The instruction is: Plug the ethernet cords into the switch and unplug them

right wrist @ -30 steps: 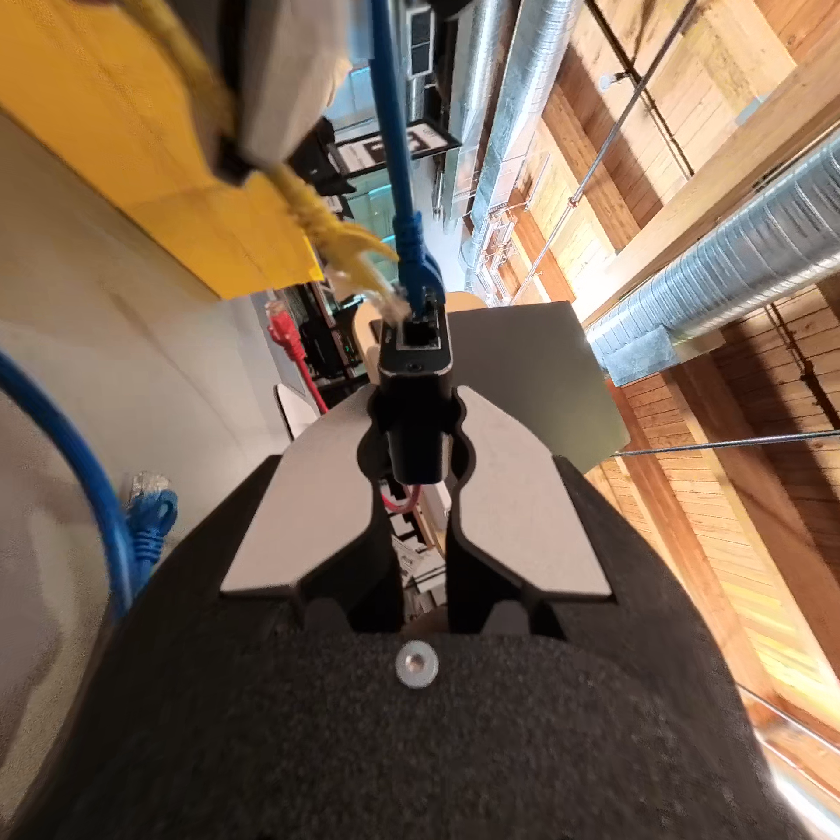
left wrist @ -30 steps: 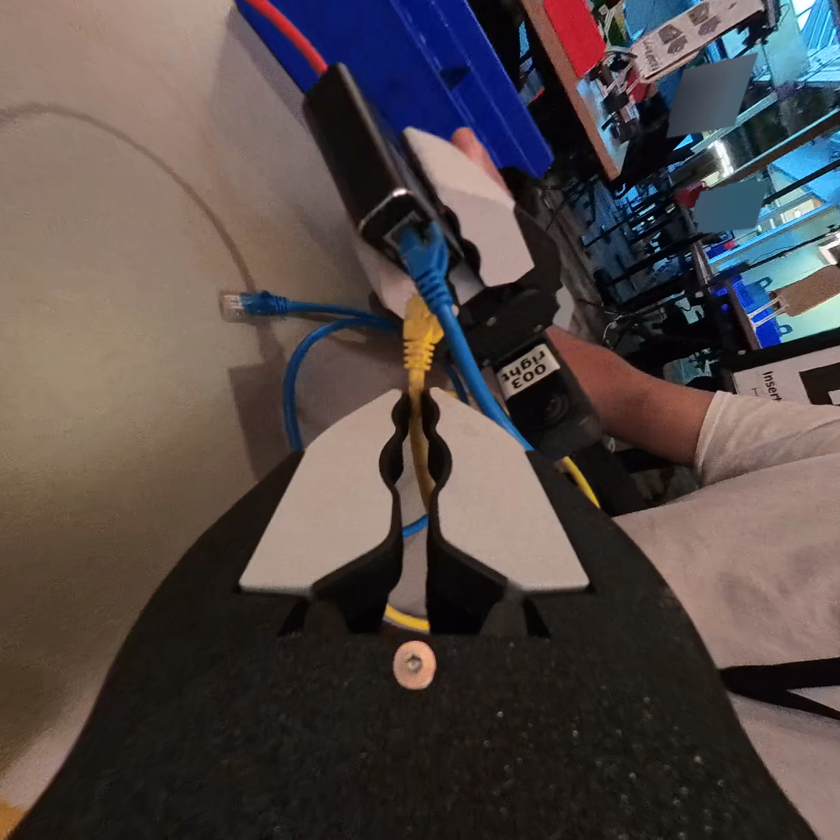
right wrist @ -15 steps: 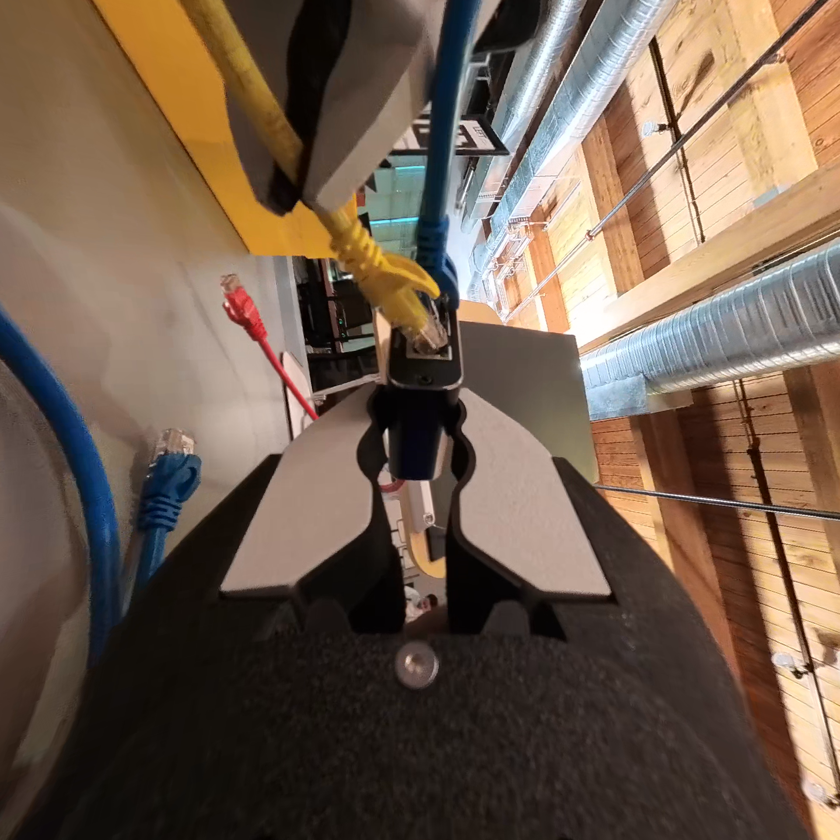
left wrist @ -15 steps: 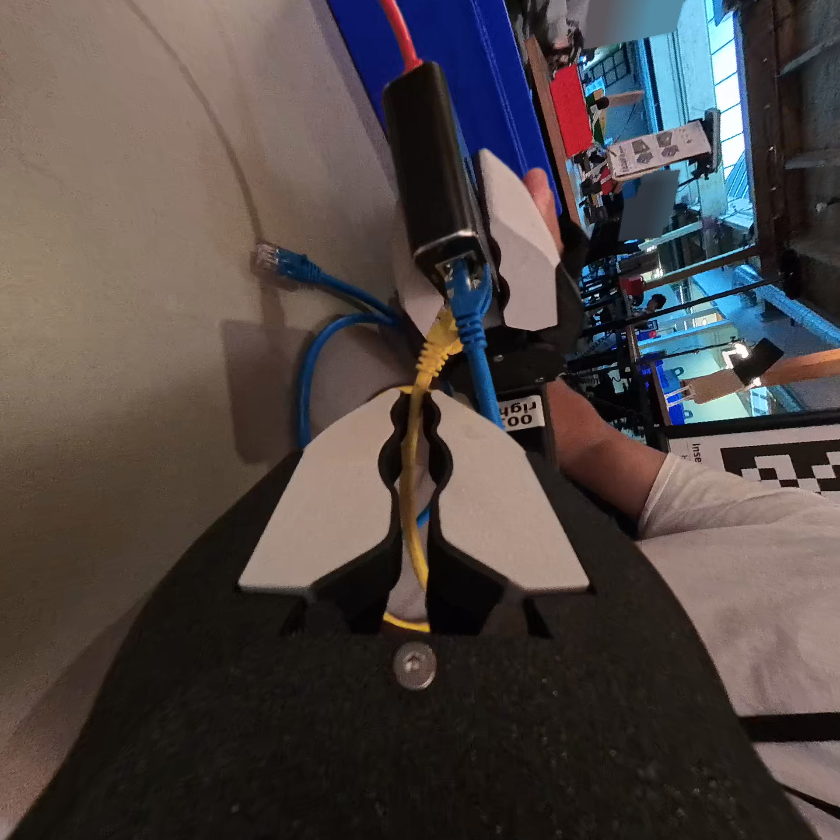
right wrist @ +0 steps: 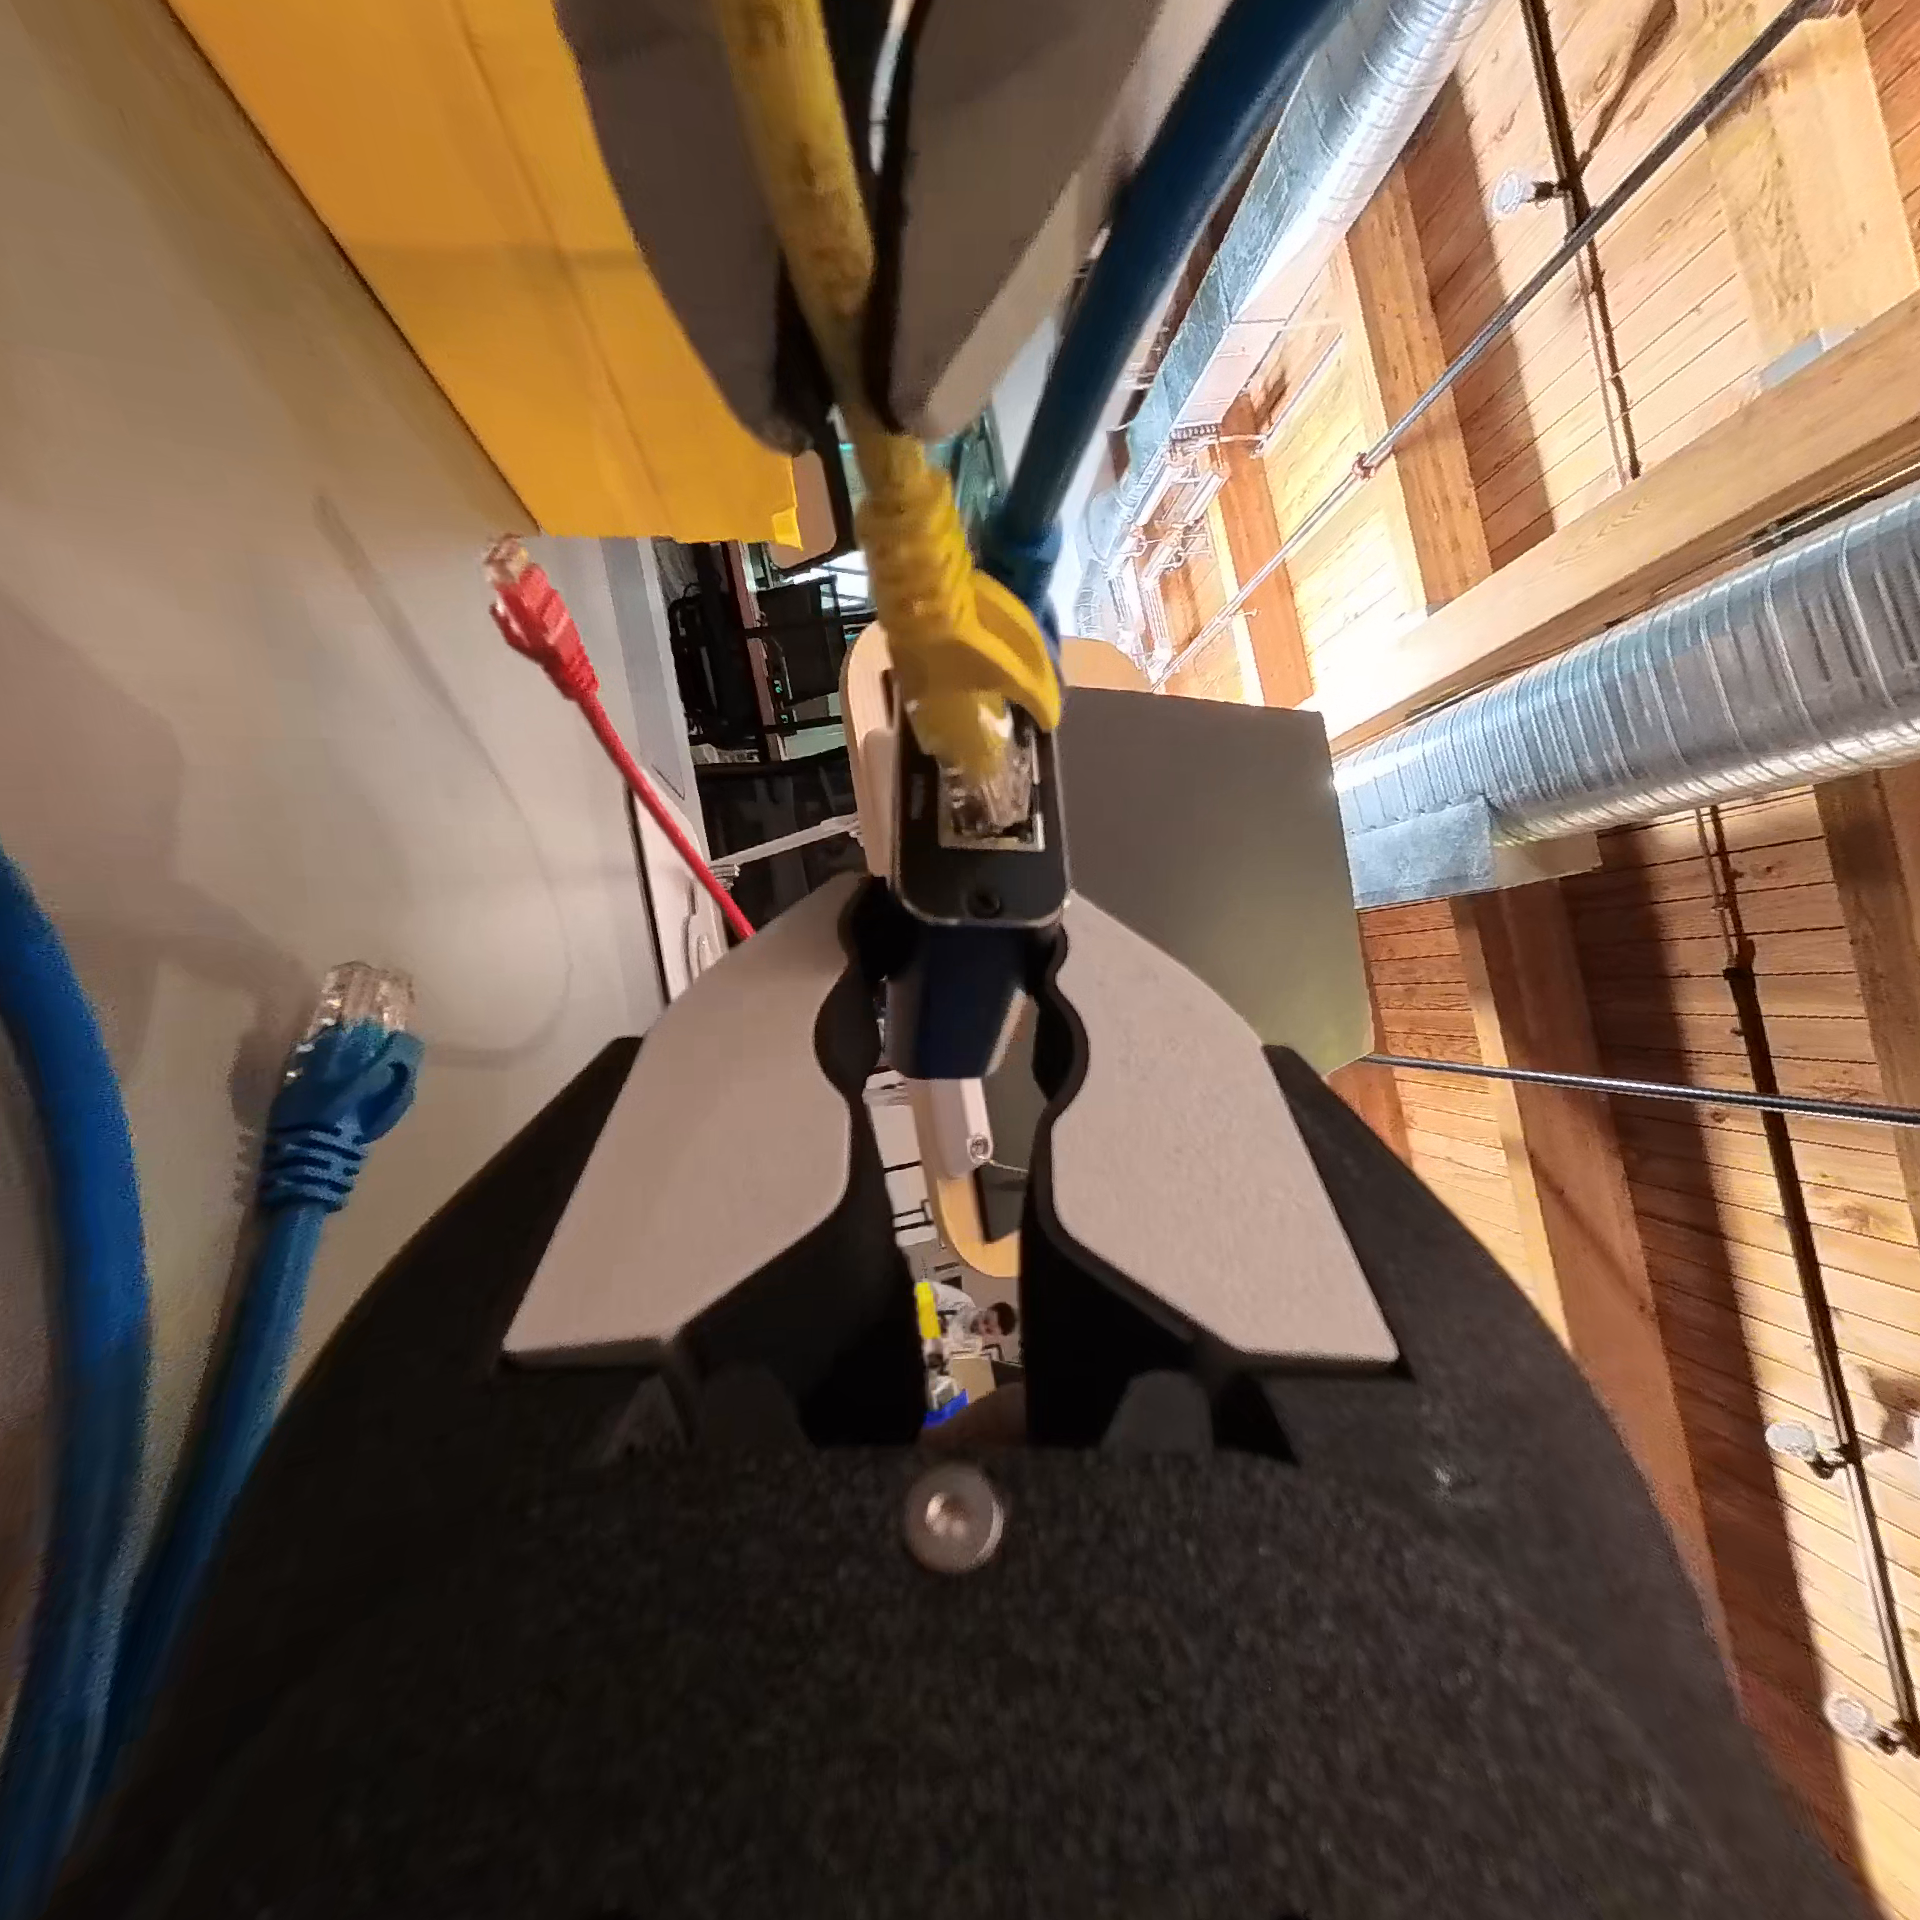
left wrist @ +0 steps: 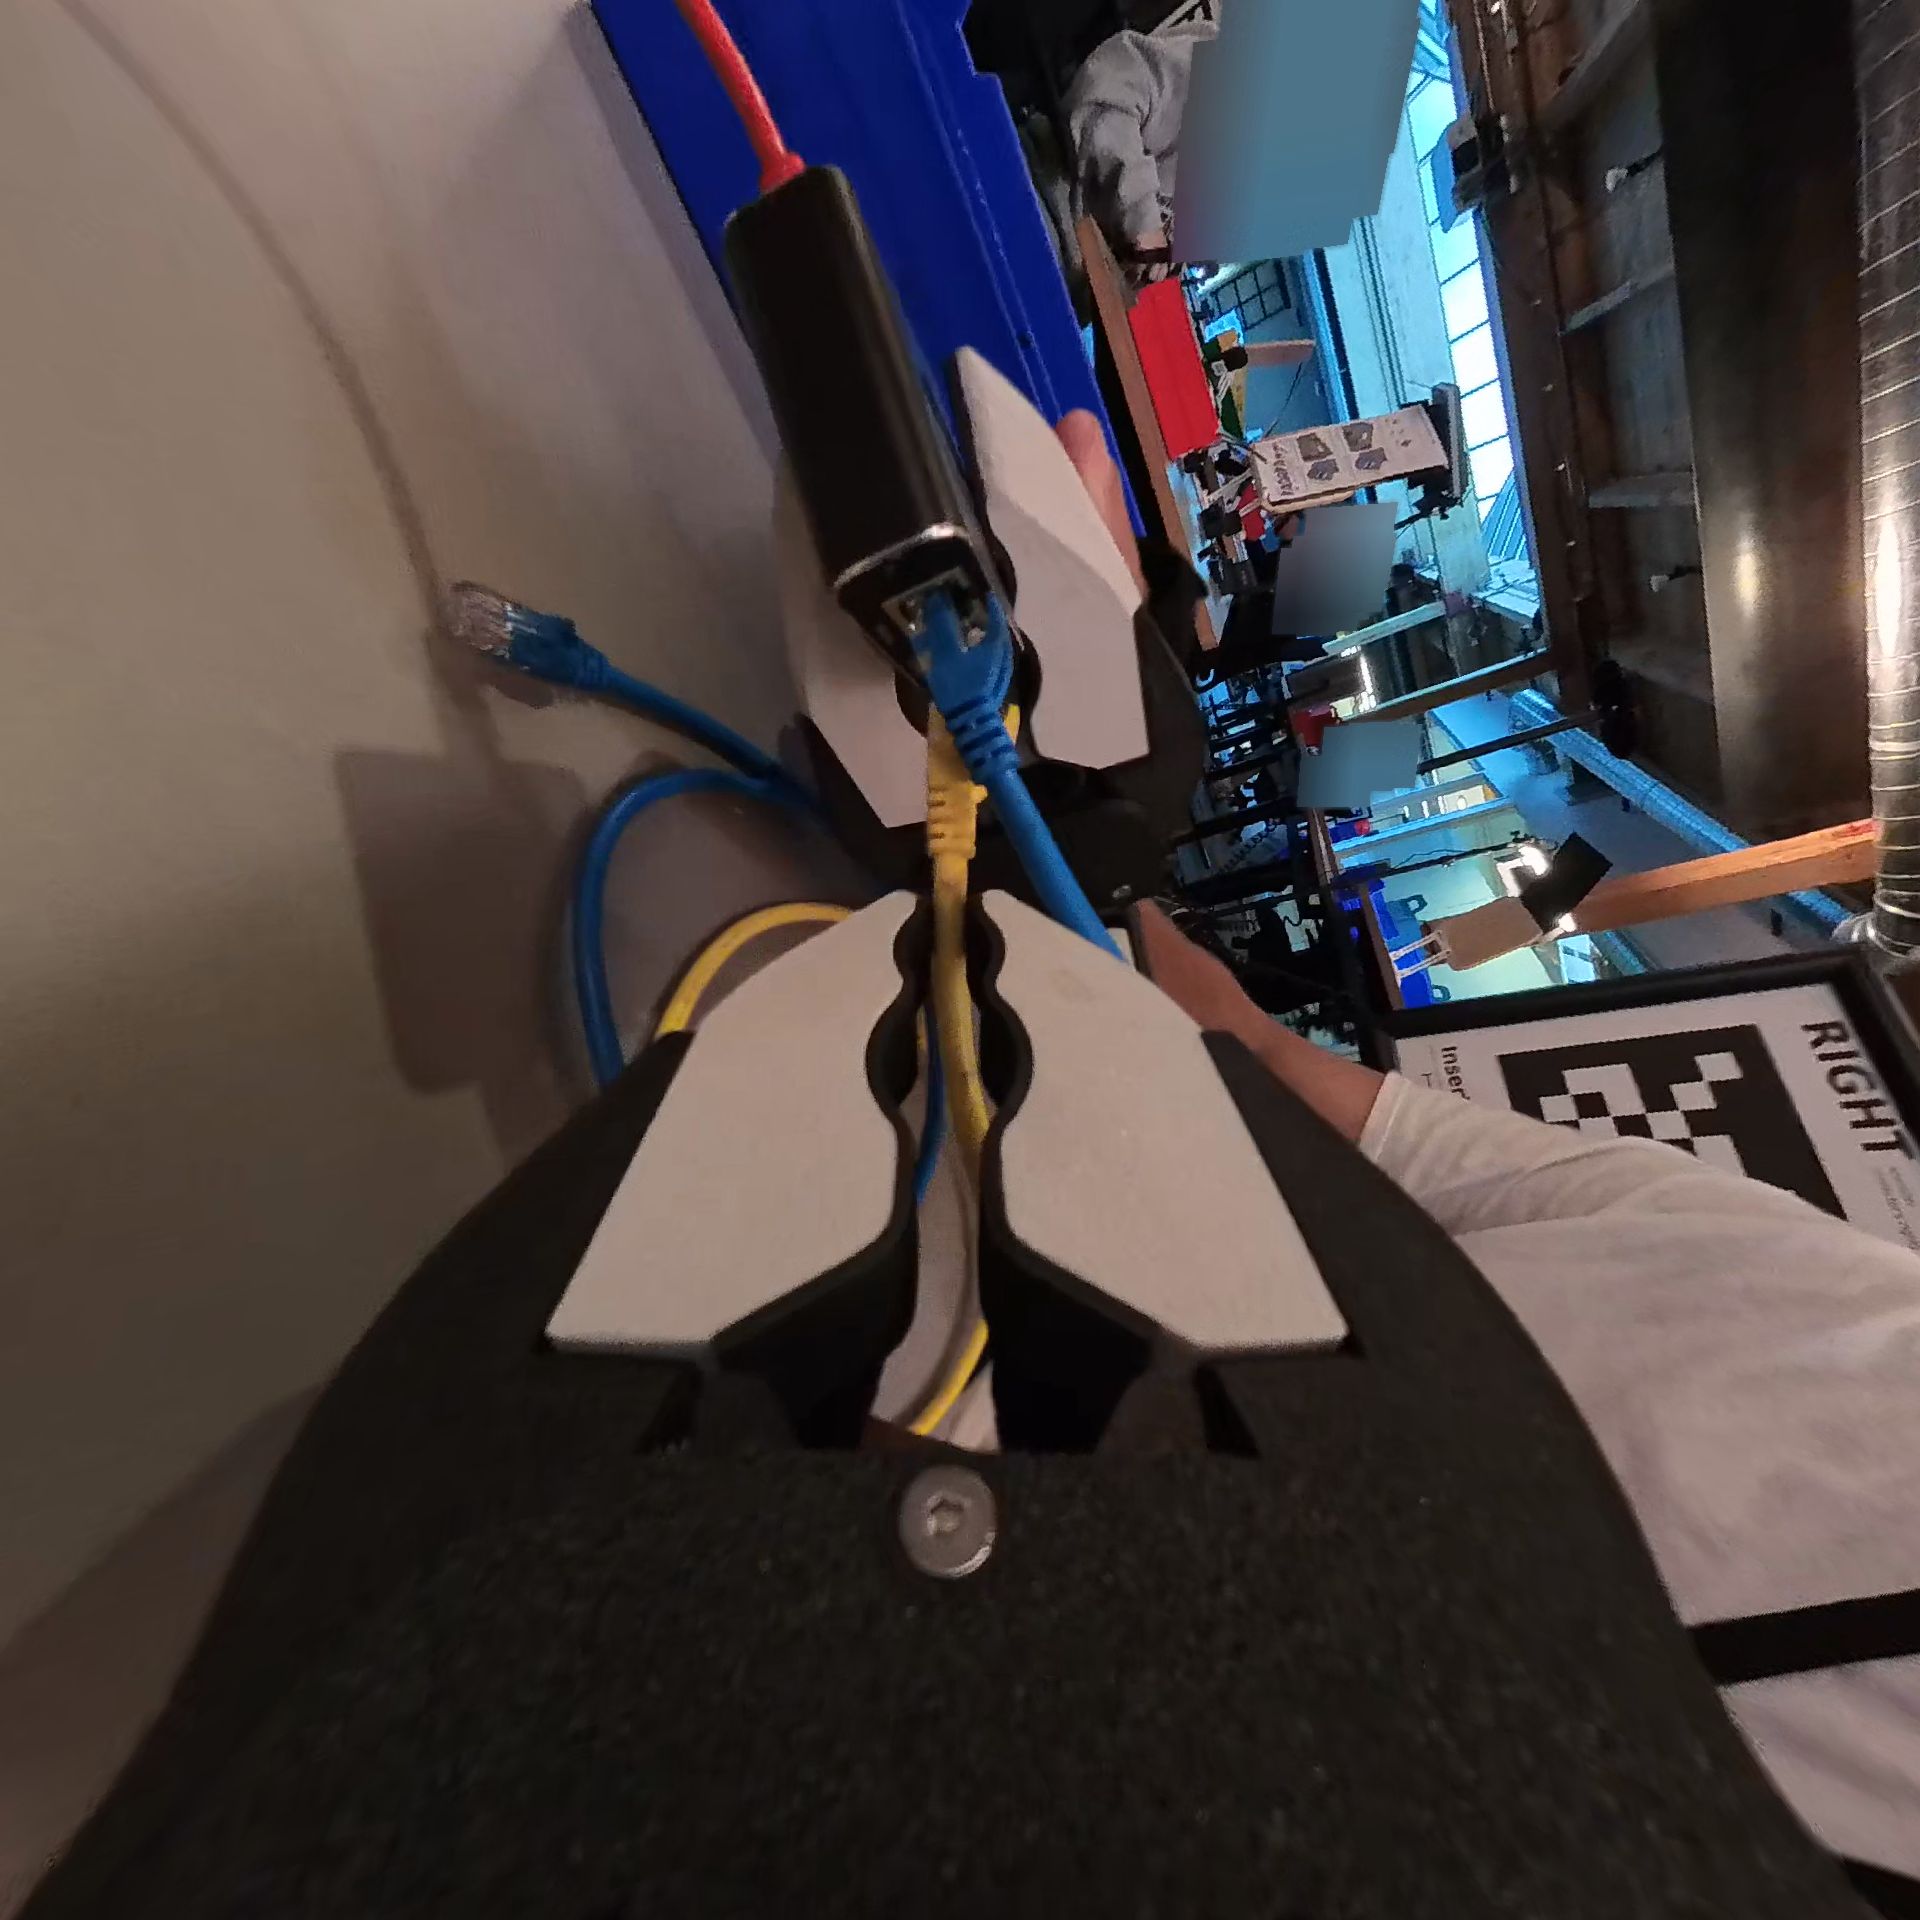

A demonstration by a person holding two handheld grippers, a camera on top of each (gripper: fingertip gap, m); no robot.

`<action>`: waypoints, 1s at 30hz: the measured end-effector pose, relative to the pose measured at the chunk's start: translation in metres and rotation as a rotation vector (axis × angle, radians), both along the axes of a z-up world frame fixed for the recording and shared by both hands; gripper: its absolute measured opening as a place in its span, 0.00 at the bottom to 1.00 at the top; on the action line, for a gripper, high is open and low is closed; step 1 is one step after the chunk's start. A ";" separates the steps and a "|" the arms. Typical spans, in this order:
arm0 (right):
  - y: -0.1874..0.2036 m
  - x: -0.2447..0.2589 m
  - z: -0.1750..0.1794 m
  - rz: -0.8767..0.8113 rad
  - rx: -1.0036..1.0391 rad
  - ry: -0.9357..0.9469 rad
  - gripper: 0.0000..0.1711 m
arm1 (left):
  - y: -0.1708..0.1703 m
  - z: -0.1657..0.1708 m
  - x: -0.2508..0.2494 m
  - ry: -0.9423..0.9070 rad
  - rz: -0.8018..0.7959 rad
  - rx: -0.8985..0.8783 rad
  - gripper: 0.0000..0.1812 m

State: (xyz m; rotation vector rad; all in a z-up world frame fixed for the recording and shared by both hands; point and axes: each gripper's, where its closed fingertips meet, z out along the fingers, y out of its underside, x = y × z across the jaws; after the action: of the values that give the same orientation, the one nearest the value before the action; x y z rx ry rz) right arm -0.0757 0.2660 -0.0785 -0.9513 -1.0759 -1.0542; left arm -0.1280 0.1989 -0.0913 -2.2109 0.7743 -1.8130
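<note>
My right gripper (right wrist: 956, 920) is shut on a black switch (right wrist: 977, 831), held off the table. Its white fingers (left wrist: 1049, 561) and the switch (left wrist: 842, 416) also show in the left wrist view. A blue cord (left wrist: 961, 665) is plugged into the switch's port face. My left gripper (left wrist: 951, 935) is shut on a yellow cord (left wrist: 961, 1049) just behind its plug. The yellow plug (right wrist: 956, 675) has its tip in the mouth of the free port beside the blue plug. A red cord (left wrist: 743, 83) leaves the switch's far end.
A loose blue plug (left wrist: 509, 634) lies on the pale table (left wrist: 208, 727), with a blue cord loop (left wrist: 592, 935) near it. A red plug (right wrist: 535, 613) lies farther off. A blue bin (left wrist: 883, 104) and a yellow bin (right wrist: 468, 260) stand at the table's sides. One gripper's finger ends stand about 8 centimetres off the other's.
My left gripper has brought the yellow plug closer to the switch: its tip went from beside the port face into the port's mouth. The switch has turned slightly in the right gripper's hold.
</note>
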 end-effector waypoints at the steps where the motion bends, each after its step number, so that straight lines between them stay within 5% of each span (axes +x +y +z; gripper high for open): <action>1: 0.000 0.000 0.000 0.004 -0.006 0.012 0.15 | 0.000 0.001 0.001 -0.013 0.009 -0.026 0.03; 5: 0.000 0.003 -0.002 0.029 -0.051 0.118 0.15 | -0.004 0.001 0.000 -0.032 0.037 -0.032 0.03; 12: 0.017 0.044 -0.004 -0.039 -0.142 0.295 0.15 | -0.041 -0.045 -0.041 0.330 0.007 0.424 0.03; 19: 0.024 0.051 -0.012 -0.047 -0.196 0.349 0.15 | -0.023 -0.095 -0.113 0.850 0.005 1.005 0.04; 26: 0.018 0.042 -0.010 -0.031 -0.182 0.318 0.15 | -0.023 -0.061 -0.163 0.864 0.356 0.989 0.13; 30: 0.020 0.041 -0.011 -0.025 -0.194 0.326 0.15 | -0.054 -0.076 -0.158 0.760 0.315 0.795 0.14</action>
State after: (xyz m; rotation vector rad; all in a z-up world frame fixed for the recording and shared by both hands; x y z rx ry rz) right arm -0.0347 0.2857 -0.0900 -1.2480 -0.9057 -0.7892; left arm -0.2864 0.1451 -0.1675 -2.1983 0.9562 -0.3463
